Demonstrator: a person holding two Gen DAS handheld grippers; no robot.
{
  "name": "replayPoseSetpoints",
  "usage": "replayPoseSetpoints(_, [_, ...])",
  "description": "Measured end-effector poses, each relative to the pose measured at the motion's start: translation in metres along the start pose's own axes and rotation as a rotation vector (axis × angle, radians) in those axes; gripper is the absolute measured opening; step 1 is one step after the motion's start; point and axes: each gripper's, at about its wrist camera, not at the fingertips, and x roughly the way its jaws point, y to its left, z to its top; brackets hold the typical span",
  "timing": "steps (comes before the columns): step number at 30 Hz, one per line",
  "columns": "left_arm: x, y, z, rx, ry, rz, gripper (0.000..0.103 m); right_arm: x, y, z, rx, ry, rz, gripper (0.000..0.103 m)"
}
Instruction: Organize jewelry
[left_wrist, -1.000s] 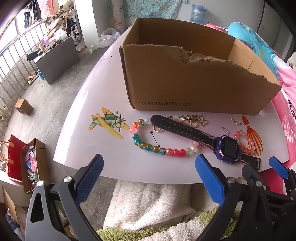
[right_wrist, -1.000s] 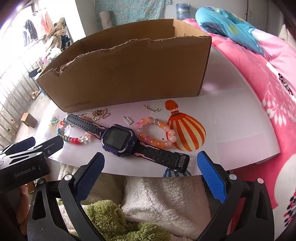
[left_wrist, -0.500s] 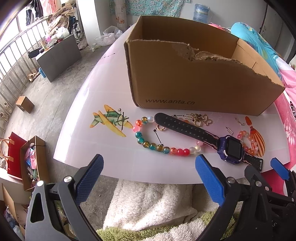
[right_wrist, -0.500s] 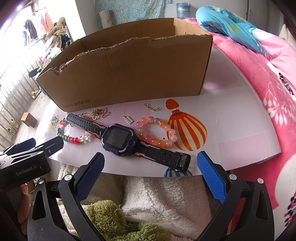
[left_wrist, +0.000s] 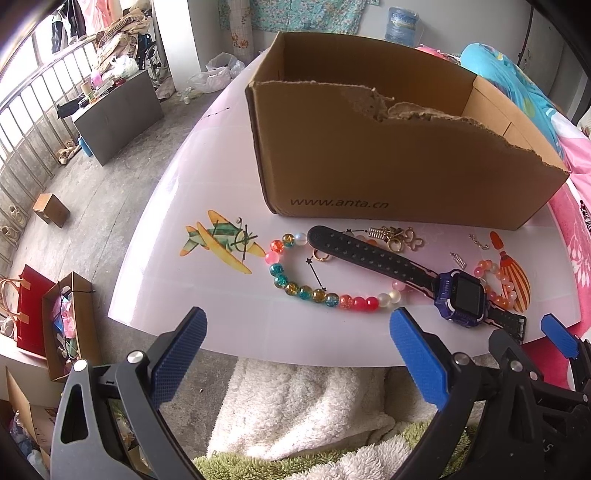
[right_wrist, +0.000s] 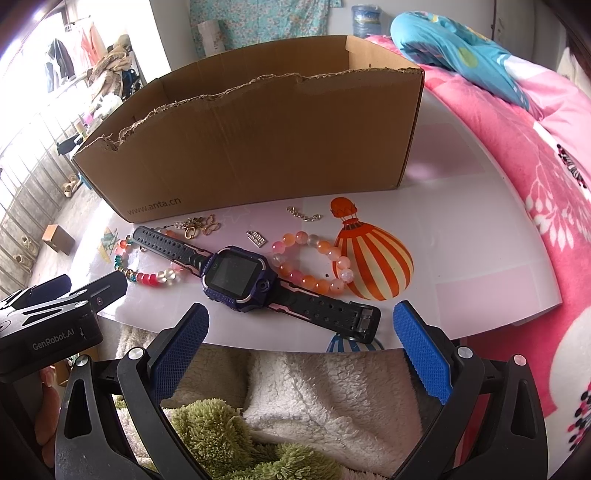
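Over the last second both hand-held grippers creep forward toward the white surface: the cardboard box and the jewelry loom a little larger in each view, yet nothing on the surface has moved. I take it as the approach before a first pick.

The left hand-held gripper hangs released and empty just short of the near edge, facing the multicolored bead bracelet. The right hand-held gripper is likewise released, with the smartwatch straight ahead.

The watch strap lies across the multicolored bracelet, and its other strap touches the orange bead bracelet, so the watch probably goes first. Gold charms and a short chain sit close against the box wall, awkward to pinch.
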Motion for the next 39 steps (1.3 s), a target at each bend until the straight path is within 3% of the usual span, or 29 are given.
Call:
replayPoseSetpoints(23, [0.001, 0.0, 0.003, -0.003, 0.007, 0.006, 0.097, 0.0, 0.002, 0.0, -0.001, -0.008, 0.003, 0.096])
replayPoseSetpoints(29, [0.001, 0.002, 0.007, 0.016, -0.012, -0.006, 0.097, -0.007, -0.002, 0.005, -0.012, -0.078, 0.009, 0.096])
replayPoseSetpoints(34, [-0.002, 0.009, 0.014, 0.084, -0.088, -0.08, 0.097, -0.02, -0.002, 0.009, -0.083, -0.185, 0.04, 0.096])
replayPoseSetpoints(38, [-0.011, 0.025, 0.017, 0.078, -0.187, -0.231, 0.097, -0.02, 0.015, 0.008, -0.174, -0.19, 0.095, 0.095])
replayPoseSetpoints(39, [-0.012, 0.032, 0.018, 0.059, -0.207, -0.275, 0.097, -0.019, 0.021, 0.006, -0.201, -0.186, 0.109, 0.089])
